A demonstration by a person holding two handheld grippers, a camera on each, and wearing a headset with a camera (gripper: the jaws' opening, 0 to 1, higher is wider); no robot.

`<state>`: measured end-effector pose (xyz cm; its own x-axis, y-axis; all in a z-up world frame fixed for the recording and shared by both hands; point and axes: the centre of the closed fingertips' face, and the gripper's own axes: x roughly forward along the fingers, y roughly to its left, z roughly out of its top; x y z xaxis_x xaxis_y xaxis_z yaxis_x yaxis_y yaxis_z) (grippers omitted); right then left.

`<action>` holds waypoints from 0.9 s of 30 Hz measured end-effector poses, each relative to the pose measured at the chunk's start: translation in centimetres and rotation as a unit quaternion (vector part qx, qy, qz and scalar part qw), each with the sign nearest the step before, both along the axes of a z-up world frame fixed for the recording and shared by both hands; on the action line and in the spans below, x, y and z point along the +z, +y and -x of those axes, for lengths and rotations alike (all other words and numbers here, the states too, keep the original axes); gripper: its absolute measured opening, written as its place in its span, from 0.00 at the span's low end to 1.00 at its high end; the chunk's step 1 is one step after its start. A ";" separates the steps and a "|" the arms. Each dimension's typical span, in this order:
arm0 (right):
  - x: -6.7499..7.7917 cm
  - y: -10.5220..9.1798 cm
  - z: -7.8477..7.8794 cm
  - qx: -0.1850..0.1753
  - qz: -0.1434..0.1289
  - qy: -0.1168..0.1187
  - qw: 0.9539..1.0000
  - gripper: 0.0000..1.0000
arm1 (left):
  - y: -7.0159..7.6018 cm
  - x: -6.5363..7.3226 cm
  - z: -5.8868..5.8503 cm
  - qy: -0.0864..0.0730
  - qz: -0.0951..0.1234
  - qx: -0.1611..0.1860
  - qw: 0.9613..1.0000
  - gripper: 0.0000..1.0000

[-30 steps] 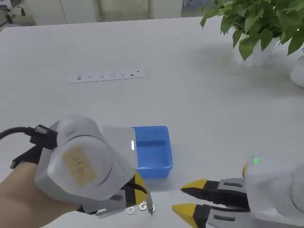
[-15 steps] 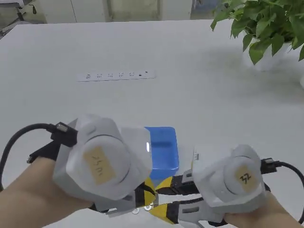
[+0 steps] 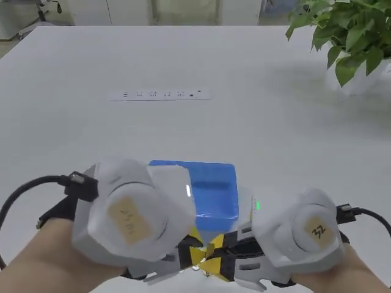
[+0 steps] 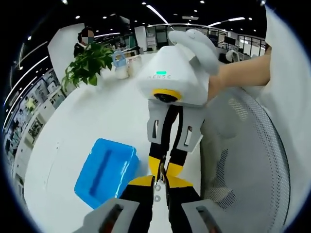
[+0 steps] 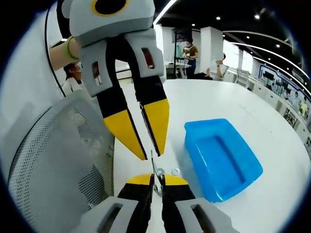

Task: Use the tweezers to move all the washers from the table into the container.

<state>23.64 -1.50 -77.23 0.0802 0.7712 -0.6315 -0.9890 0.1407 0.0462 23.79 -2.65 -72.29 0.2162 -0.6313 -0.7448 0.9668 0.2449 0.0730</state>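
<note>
From above, the bulky bodies of my left gripper (image 3: 198, 256) and right gripper (image 3: 214, 262) cover most of my jaw tips. The blue container (image 3: 211, 189) sits just beyond them on the white table (image 3: 256, 122), with a power strip (image 3: 159, 94) and a plant (image 3: 348, 30) farther off. The gripper views add a mesh chair back (image 5: 63, 160) and two small shiny washers (image 5: 175, 171) on the table beside the container. My left jaws pinch the thin metal tweezers (image 5: 154, 170). My right jaws sit nearly closed around them, but I cannot tell if they grip.
</note>
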 end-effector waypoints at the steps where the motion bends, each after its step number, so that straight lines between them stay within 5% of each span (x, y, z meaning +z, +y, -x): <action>1: 0.0 -0.1 -0.1 -0.004 -0.001 0.000 1.000 0.02 | 0.2 0.2 -0.1 0.001 0.009 0.012 1.000 0.10; 5: 0.1 -0.5 -0.3 -0.021 -0.008 0.010 1.000 0.02 | 1.8 0.7 -0.2 0.009 0.042 0.068 0.997 0.17; 8: 0.5 -0.7 -0.4 -0.043 -0.020 0.026 0.999 0.02 | 3.1 1.1 0.0 0.015 0.076 0.113 0.990 0.25; 11: 1.5 -1.0 -0.8 -0.065 -0.044 0.042 0.996 0.02 | 4.3 1.7 0.5 0.030 0.130 0.168 0.977 0.32; 13: 2.1 -1.2 -1.0 -0.073 -0.054 0.044 0.995 0.02 | 5.0 1.8 0.7 0.032 0.145 0.193 0.970 0.35; 17: 3.9 -1.5 -1.8 -0.098 -0.092 0.062 0.989 0.02 | 6.5 1.7 1.4 0.017 0.149 0.225 0.963 0.38; 20: 5.0 -1.8 -2.4 -0.104 -0.099 0.060 0.988 0.02 | 6.6 2.1 1.4 0.020 0.182 0.254 0.950 0.41; 27: 6.6 -2.3 -4.1 -0.111 -0.097 0.033 0.988 0.02 | 6.7 3.9 0.9 -0.026 0.217 0.277 0.936 0.44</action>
<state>27.71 -3.79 -70.62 0.2250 0.8466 -0.4823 -0.9284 0.3366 0.1576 22.89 4.08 -68.38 0.6286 -0.6524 -0.4233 0.6804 0.7250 -0.1071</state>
